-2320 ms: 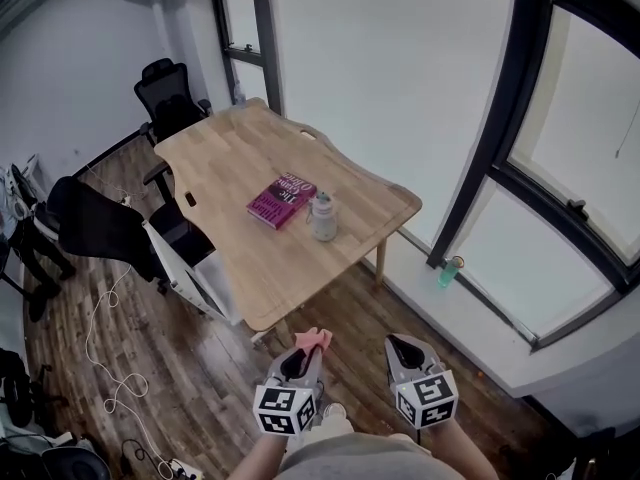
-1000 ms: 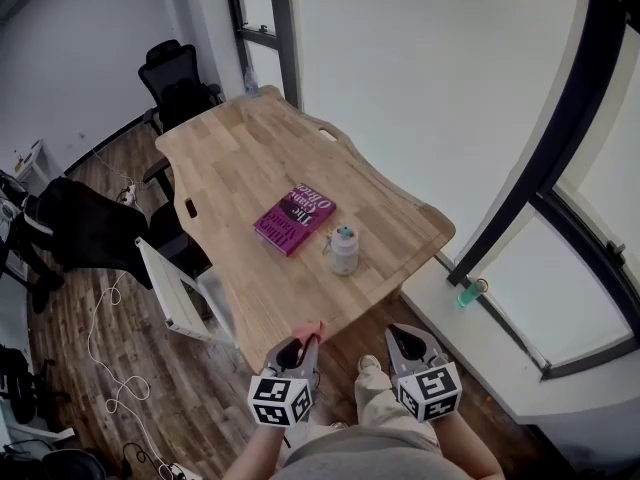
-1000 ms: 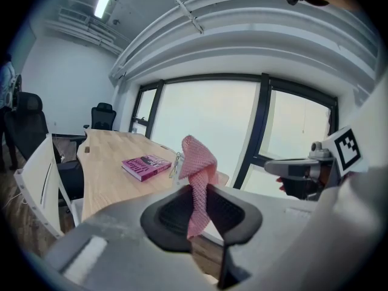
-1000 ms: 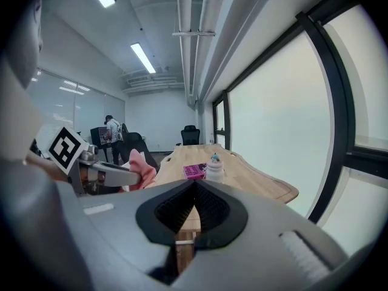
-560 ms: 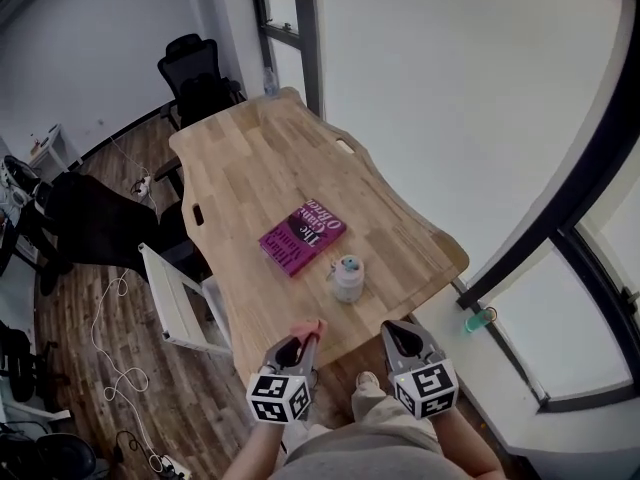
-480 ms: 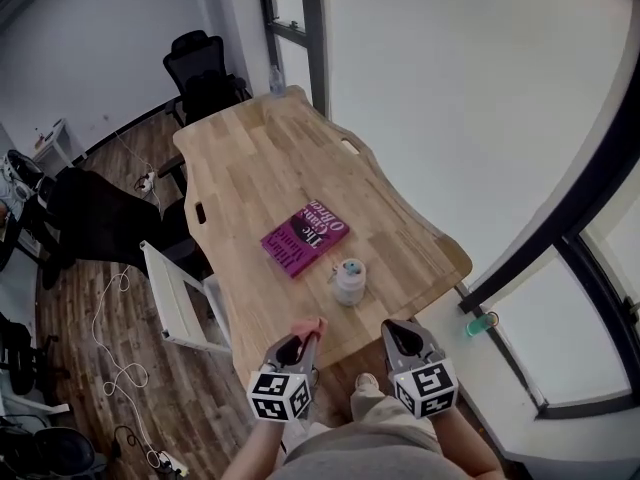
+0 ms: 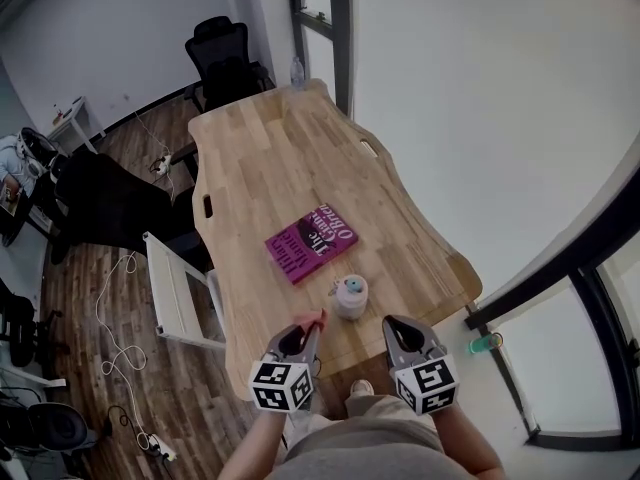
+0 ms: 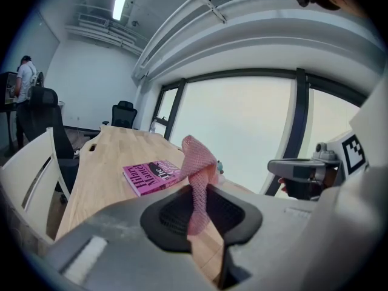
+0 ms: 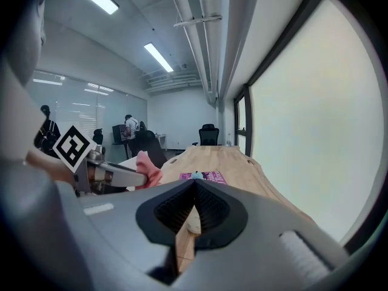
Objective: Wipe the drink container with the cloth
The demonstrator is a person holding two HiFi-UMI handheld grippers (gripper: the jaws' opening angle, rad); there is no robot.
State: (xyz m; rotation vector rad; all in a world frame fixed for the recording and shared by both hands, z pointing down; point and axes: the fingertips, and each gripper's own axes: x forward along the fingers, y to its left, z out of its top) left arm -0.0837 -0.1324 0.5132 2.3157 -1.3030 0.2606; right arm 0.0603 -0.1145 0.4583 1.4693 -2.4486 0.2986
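While the left gripper (image 7: 299,336) pinches a pink cloth (image 7: 314,319), the magenta book (image 7: 312,243) has a white title too blurred to read; the drink container (image 7: 350,296) stands on the worktop (image 7: 260,168) just beside it, and the right gripper (image 7: 401,334) is pressed together, empty.

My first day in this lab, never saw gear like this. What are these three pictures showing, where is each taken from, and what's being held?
No robot here: a person holds a two-jaw gripper in each hand. One picture comes from a camera on the person's head, looking down; the other two from cameras riding on the grippers. On the wooden table are a pink book and a small drink container. The left gripper pinches a pink cloth; the right gripper is shut and empty.
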